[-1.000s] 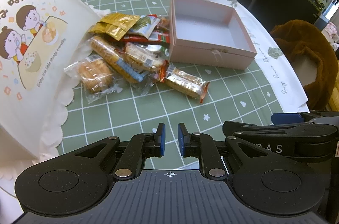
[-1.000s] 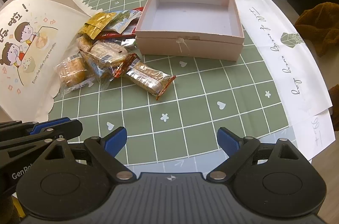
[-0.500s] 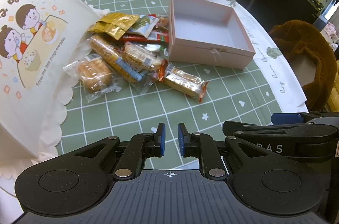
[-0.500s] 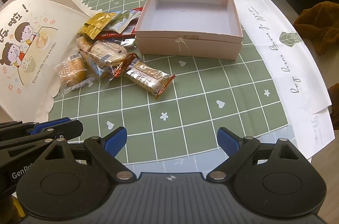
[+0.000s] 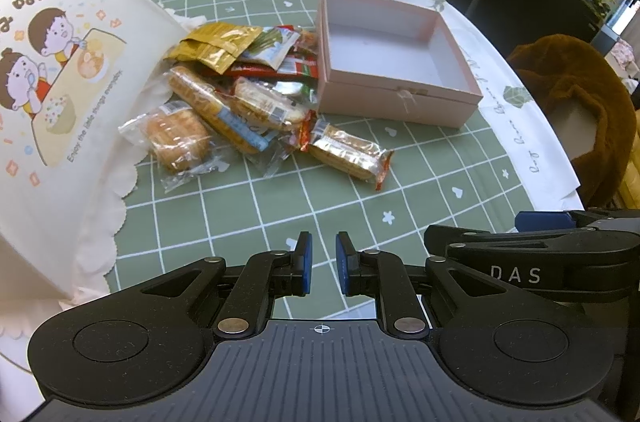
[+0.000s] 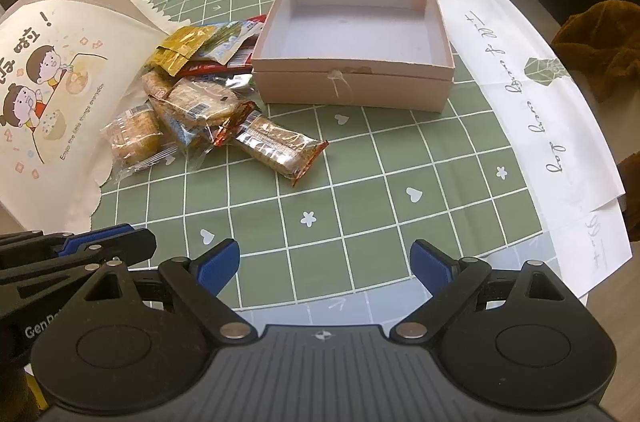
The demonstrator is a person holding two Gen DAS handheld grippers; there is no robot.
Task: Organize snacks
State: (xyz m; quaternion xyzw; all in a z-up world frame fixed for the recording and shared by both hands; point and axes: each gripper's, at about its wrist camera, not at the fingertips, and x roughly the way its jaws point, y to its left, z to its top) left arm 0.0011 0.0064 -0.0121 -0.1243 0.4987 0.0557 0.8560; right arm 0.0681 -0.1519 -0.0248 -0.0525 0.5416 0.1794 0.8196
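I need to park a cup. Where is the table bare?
Bare: the green cloth between the grippers and the pink box, right of the snack pile. Crowded: between the box and the cartoon bag, where the snacks lie.

Glossy crinkled plastic snack wrappers lie beside a matt pink cardboard box.
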